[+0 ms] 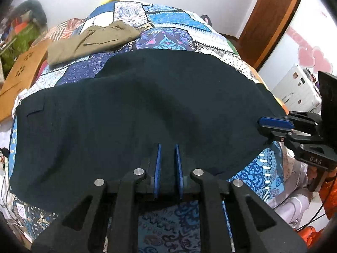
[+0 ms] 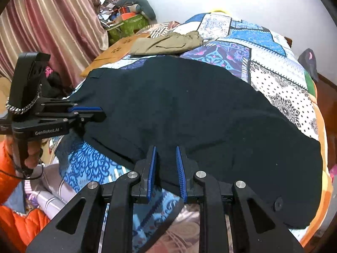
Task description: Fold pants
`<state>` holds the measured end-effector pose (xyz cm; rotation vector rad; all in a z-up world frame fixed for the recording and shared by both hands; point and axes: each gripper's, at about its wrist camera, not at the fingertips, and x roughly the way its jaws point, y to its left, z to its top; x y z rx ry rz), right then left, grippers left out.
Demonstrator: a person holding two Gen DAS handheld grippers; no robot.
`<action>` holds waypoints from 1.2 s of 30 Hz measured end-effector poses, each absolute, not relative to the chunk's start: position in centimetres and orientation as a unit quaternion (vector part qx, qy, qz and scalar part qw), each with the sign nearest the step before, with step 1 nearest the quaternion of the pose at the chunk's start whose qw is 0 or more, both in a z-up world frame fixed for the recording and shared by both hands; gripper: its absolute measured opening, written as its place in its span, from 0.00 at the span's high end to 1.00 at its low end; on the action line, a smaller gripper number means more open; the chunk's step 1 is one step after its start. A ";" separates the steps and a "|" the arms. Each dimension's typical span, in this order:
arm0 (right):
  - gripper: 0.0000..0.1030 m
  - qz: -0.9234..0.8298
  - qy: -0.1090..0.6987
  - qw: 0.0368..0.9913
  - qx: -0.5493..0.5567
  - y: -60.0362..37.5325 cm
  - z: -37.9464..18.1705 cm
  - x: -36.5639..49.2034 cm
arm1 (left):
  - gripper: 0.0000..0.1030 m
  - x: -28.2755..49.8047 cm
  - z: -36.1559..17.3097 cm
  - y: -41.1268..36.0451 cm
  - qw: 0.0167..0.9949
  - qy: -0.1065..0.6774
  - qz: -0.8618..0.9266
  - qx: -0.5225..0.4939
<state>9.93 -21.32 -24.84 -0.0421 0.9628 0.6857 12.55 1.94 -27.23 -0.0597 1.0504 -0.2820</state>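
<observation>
Dark navy pants [image 1: 126,116] [image 2: 200,116] lie spread across the patchwork bedspread [image 1: 174,19] [image 2: 263,42], their near edge towards me. My left gripper [image 1: 167,145] is at that near edge with dark cloth filling the narrow gap between its blue pads. From the right wrist view, the left gripper [image 2: 101,113] bites the edge on the left. My right gripper [image 2: 166,147] straddles the same edge further right. Its pads stand slightly apart and the cloth lies flat between them, not pinched. In the left wrist view the right gripper [image 1: 261,124] sits at the pants' right edge.
Folded khaki pants [image 1: 90,42] [image 2: 166,42] rest on the far left of the bed. A cardboard sheet [image 1: 23,71] [image 2: 113,52] and clutter lie beyond the left side, by a striped curtain [image 2: 52,21]. A wooden door frame [image 1: 271,21] stands far right. An orange sleeve [image 2: 12,221] shows below.
</observation>
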 end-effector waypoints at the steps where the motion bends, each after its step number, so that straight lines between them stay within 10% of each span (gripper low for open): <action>1: 0.83 0.322 0.458 0.829 -0.015 -21.7 -24.7 10.1 | 0.87 12.5 -27.0 2.3 0.856 0.499 -0.131 -0.033; 10: 0.70 0.289 0.447 0.846 -0.009 -24.0 -22.4 13.2 | 0.50 13.4 -23.5 10.5 0.889 0.454 -0.030 -0.055; 32: 0.60 0.388 0.437 0.807 -0.085 -8.1 -22.3 25.1 | 0.47 22.5 -29.5 26.8 0.851 0.503 0.064 -0.136; 36: 0.60 0.398 0.453 0.791 -0.102 -5.5 -24.0 27.3 | 0.34 23.0 -30.7 27.9 0.846 0.507 0.064 -0.155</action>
